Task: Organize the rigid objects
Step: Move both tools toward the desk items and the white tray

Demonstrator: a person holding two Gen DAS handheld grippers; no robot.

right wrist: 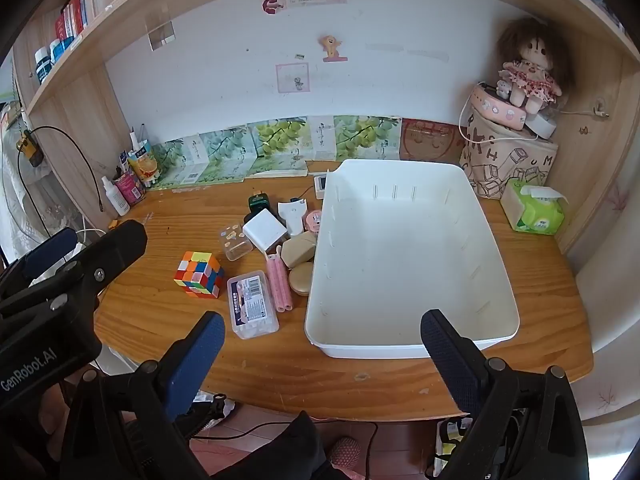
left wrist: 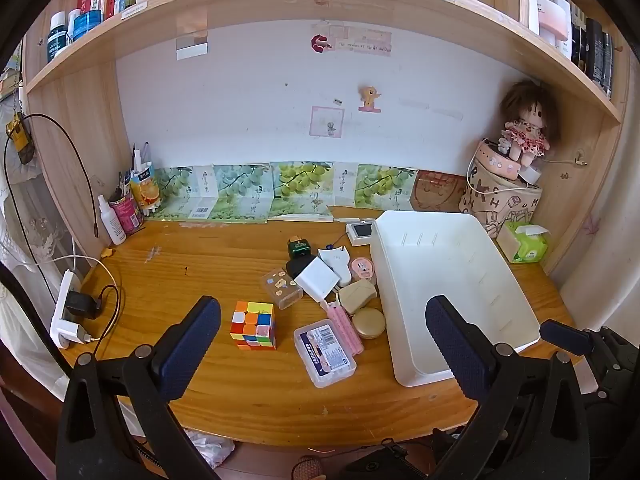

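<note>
Both claws spread wide, gripping nothing, hovering off the near edge of the desk (left wrist: 248, 408). Left claw (left wrist: 324, 344) lines up with the clutter; right claw (right wrist: 322, 356) sits to its right, in front of the white bin (right wrist: 404, 240), and its near finger tip shows at the right edge of the left view. Left claw body also visible at the left of the right view. Nearest item: clear plastic box (left wrist: 325, 352) with a barcode label, lying flat. Just left of it, apart, a Rubik's cube (left wrist: 253, 325). Touching the box's far right side: pink tube pair (left wrist: 347, 328), then a round tan compact (left wrist: 369, 322) against the bin wall. Behind those, a tan case (left wrist: 358, 290), a white charger block (left wrist: 317, 278), a small clear box with stickers (left wrist: 281, 287), all bunched together. Farther back: pink round item (left wrist: 362, 269), white tag-shaped piece (left wrist: 335, 261), dark green plug (left wrist: 300, 247), small screen gadget (left wrist: 361, 232). Bin is upright with nothing inside. Tissue pack (right wrist: 534, 212) right of the bin, doll (right wrist: 528, 76) in the far right corner, power strip (left wrist: 66, 312) at the left edge.
</note>
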